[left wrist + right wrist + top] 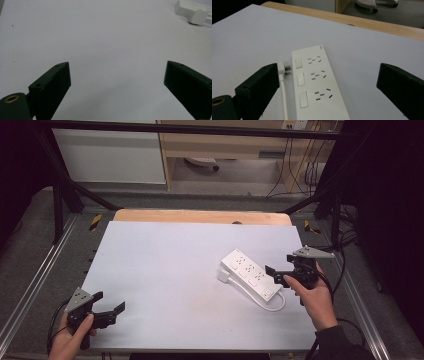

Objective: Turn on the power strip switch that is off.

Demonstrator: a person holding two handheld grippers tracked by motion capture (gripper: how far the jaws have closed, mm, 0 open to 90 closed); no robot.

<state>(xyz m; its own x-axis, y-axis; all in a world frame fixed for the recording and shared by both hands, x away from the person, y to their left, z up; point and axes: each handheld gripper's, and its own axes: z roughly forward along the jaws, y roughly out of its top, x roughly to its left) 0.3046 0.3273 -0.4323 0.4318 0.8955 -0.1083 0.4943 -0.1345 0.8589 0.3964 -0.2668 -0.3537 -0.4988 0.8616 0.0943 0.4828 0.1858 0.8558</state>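
The right gripper [281, 270] sits nearest the work, held in a hand [312, 297] at the right edge of the table [165, 270], jaws spread wide and empty with the white power strip [317, 82] lying just ahead between them; the strip rests flat and slantwise on the pale surface toward the right side, three switches and three socket groups facing up, its white cable [284, 97] running alongside and ending in a plug [283, 68] that lies loose beside the strip's body; the left gripper [110, 309] hovers over the near-left corner, well apart from everything, also wide open and holding nothing. What might go wrong, as I judge it — the strip is broad and smooth, so jaws closing across its width could slip off or skate it over the table; catching the cable instead would drag the strip askew. No containers stand on the table — nothing is held in anything.
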